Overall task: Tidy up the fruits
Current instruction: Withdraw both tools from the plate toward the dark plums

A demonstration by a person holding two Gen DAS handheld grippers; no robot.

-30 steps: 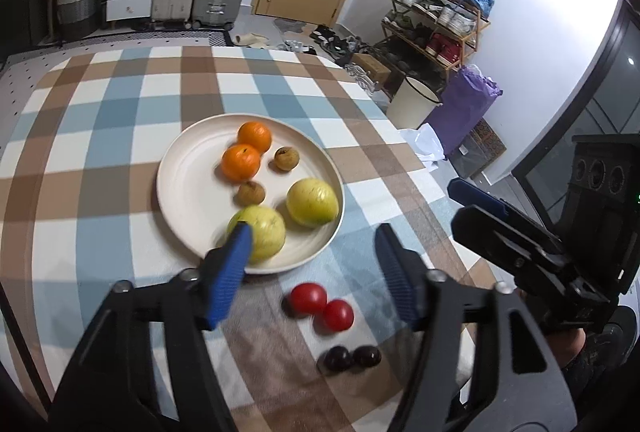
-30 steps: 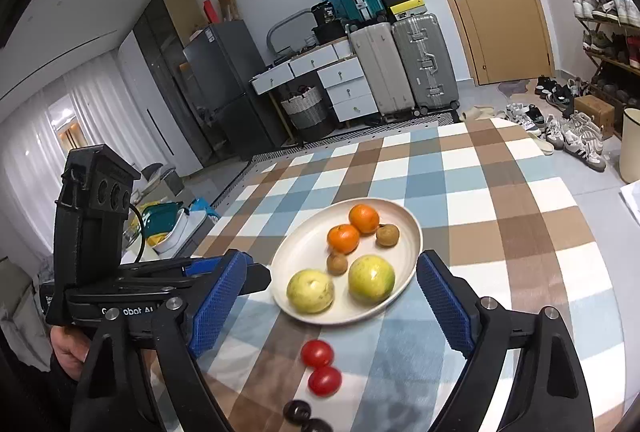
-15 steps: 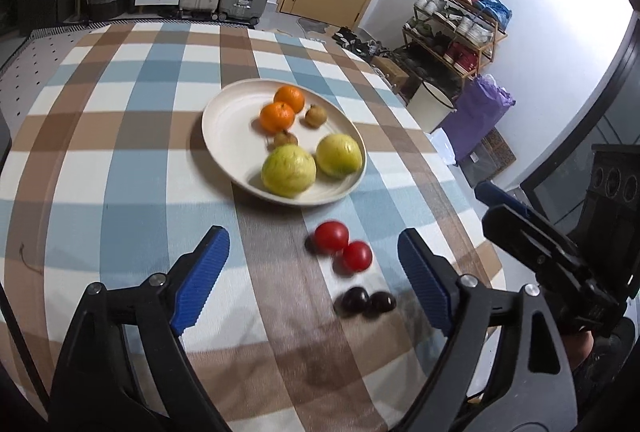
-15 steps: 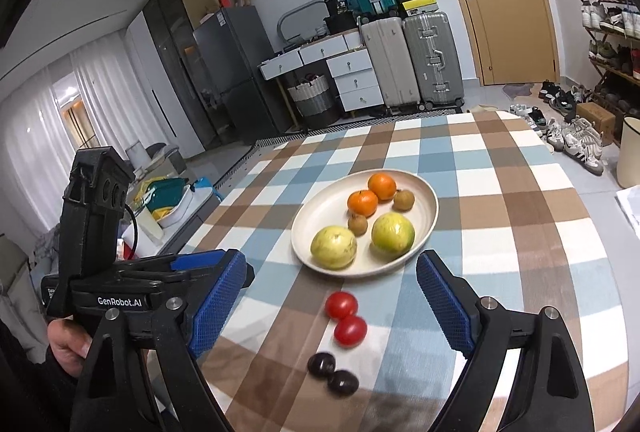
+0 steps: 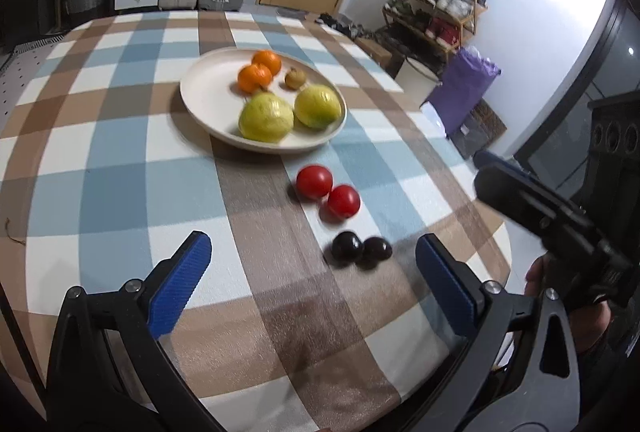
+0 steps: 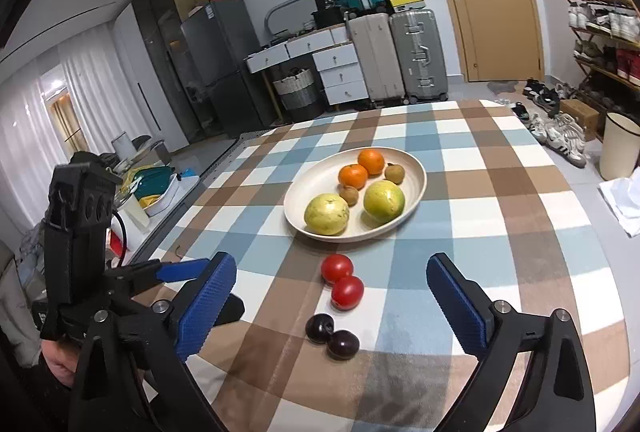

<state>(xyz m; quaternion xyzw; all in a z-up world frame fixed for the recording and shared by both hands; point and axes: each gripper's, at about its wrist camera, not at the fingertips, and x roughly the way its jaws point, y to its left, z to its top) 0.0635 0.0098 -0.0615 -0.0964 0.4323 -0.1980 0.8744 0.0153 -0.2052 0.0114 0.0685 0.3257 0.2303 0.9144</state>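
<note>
We are holding the left gripper (image 5: 310,280) and right gripper (image 6: 332,302) wide open, empty; we are aligning on the tomatoes (image 6: 337,268) and plums (image 6: 320,328) lying near the plate (image 6: 308,188)

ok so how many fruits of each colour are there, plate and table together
orange: 2, on the plate (first, second)
yellow-green: 2, on the plate (first, second)
small brown: 2, on the plate (first, second)
red: 2, on the tablecloth (first, second)
dark purple: 2, on the tablecloth (first, second)
total: 10

No legible text (perhaps just blur)
</note>
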